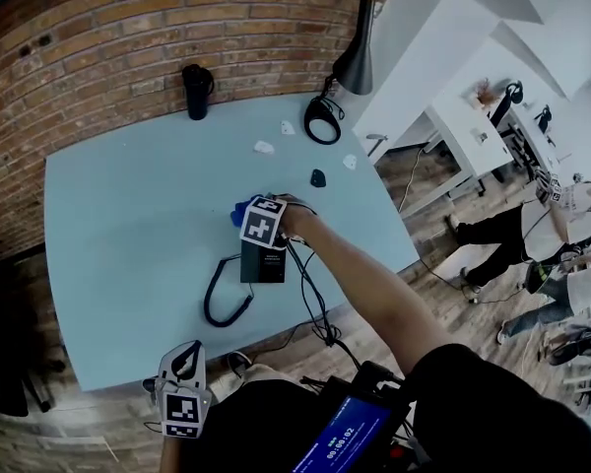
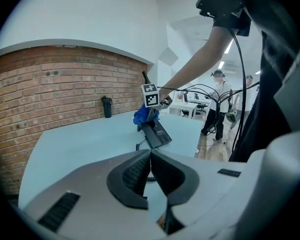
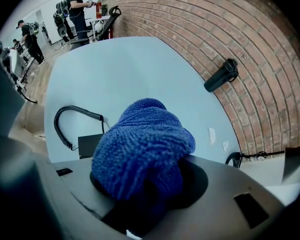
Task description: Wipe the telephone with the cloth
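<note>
A black telephone (image 1: 263,263) lies flat near the middle of the light blue table (image 1: 128,215), and its coiled cord (image 1: 223,302) loops toward the front edge. My right gripper (image 1: 248,215) hovers at the phone's far end, shut on a bunched blue cloth (image 3: 142,151) that hides its jaws. The right gripper view shows a corner of the telephone (image 3: 90,144) just below the cloth. My left gripper (image 1: 185,359) hangs low by the table's front edge, away from the phone. Its jaws are closed together with nothing in them. From there the telephone (image 2: 156,133) appears ahead.
A black bottle (image 1: 196,90) stands at the table's far edge by the brick wall. A black lamp (image 1: 355,59) with a ring base (image 1: 322,121) sits at the far right corner. Small white scraps (image 1: 264,147) and a dark piece (image 1: 318,177) lie nearby. People (image 1: 532,230) stand to the right.
</note>
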`<state>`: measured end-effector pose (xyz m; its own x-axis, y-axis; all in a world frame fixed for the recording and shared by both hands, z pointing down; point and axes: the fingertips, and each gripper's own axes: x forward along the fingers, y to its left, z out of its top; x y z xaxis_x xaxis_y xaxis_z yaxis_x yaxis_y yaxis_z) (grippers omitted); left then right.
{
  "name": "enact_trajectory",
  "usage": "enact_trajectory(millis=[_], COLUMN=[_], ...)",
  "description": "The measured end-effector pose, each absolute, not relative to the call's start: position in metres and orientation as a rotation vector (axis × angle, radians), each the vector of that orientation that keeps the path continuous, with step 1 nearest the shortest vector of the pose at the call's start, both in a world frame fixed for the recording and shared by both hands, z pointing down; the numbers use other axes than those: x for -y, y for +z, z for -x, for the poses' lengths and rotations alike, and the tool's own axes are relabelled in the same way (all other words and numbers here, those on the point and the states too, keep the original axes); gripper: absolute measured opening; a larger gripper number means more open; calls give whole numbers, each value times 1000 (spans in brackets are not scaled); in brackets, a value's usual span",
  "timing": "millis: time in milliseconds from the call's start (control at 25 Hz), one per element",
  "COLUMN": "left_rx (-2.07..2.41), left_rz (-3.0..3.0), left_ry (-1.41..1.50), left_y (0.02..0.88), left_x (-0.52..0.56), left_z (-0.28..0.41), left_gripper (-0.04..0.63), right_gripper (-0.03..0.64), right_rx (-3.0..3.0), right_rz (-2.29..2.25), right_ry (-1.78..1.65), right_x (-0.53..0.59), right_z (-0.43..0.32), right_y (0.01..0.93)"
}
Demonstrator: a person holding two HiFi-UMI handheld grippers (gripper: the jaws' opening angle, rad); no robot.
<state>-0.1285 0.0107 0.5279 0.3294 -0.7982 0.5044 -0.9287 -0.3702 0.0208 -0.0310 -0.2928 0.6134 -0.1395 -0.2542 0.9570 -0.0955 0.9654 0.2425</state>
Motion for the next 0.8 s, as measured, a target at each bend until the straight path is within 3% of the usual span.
enact_trajectory(millis=[800], left_rx=[1501], left_rz=[-2327], left_ry=[610], left_y=[526], left_x=[-9], left_z=[116], left_gripper=[23], right_gripper=[201], right_rx=[1739], right_rz=[-268], right_ry=[-190], right_x=[253], right_z=[29], right_y=[625])
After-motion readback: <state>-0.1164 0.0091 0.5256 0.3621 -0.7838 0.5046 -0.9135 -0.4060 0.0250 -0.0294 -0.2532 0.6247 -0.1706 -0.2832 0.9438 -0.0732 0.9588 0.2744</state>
